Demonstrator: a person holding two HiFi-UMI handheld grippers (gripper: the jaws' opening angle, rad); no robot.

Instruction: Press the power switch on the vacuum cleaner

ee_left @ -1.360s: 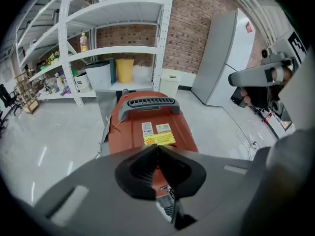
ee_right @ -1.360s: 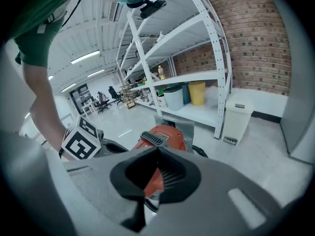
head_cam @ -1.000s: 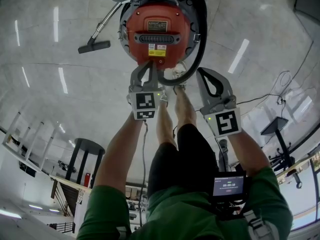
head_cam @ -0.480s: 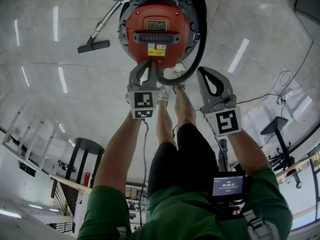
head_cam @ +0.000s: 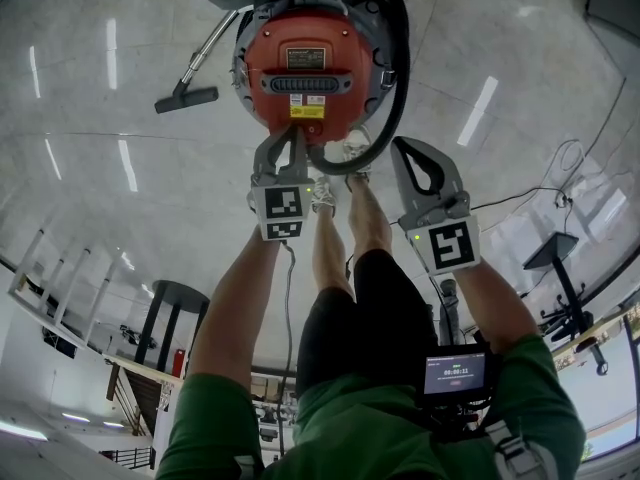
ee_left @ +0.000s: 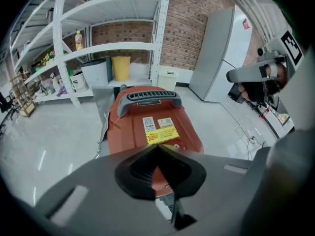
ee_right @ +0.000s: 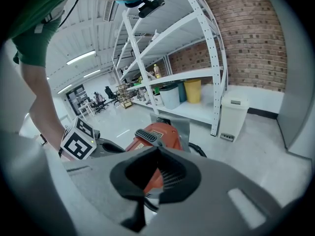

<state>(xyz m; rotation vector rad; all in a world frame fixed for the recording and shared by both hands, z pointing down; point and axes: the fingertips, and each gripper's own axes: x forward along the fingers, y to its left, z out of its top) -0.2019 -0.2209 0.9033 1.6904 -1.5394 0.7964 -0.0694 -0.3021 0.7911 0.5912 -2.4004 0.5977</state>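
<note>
Vacuum cleaner (head_cam: pixel 308 63): left gripper (head_cam: pixel 293 131), jaws together, at near edge.

Slight shifts only. In the head view the vacuum cleaner (head_cam: pixel 335 43) now sits a touch further left. Its red top faces the camera more squarely, with the handle grille (head_cam: pixel 305 83) and yellow sticker (head_cam: pixel 305 111) lower on the dome. The left gripper (head_cam: pixel 292 131) has edged left by about as much.
</note>
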